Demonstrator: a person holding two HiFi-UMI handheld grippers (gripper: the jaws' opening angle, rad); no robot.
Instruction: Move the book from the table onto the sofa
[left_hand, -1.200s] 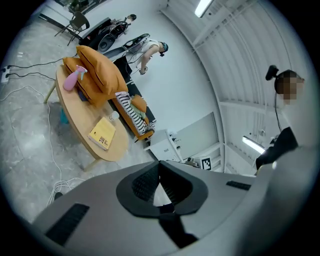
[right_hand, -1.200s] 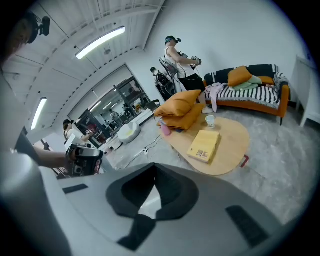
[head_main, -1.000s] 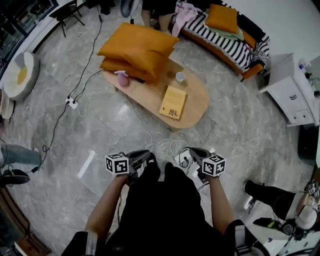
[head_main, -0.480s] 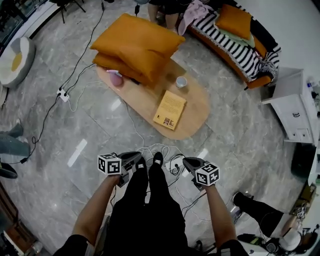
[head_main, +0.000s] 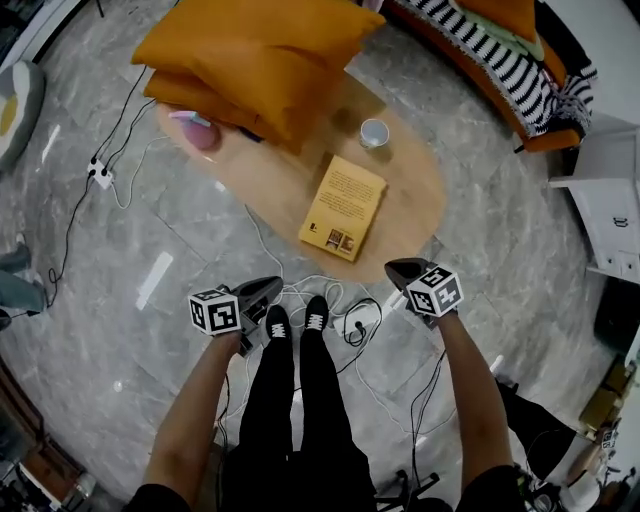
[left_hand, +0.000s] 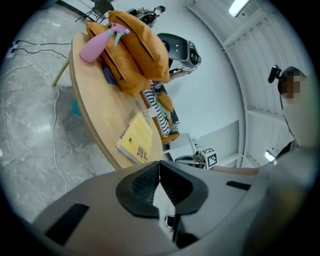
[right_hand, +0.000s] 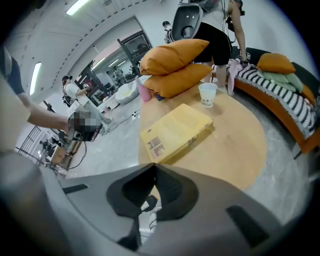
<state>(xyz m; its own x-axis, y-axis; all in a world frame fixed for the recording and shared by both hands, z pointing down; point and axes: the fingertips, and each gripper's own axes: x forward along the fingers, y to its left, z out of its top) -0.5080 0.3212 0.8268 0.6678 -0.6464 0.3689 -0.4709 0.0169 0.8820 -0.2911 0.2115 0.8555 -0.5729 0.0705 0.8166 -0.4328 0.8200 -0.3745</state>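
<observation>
The book (head_main: 343, 207) lies flat on the counter (head_main: 425, 195), close to its near edge. A cup (head_main: 374, 132) stands further back on the counter, and 2 cushions (head_main: 255, 50) are stacked at its far end. The left hand-held gripper (head_main: 265, 290) and right hand-held gripper (head_main: 398, 270) hang just short of the counter's near edge, jaws closed on nothing. The sofa (head_main: 500, 60) stands beyond the counter

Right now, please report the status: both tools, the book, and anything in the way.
Left tool shut, empty. Right tool shut, empty. Book flat on table, untouched. Cup and cushions beyond book, not blocking.
</observation>
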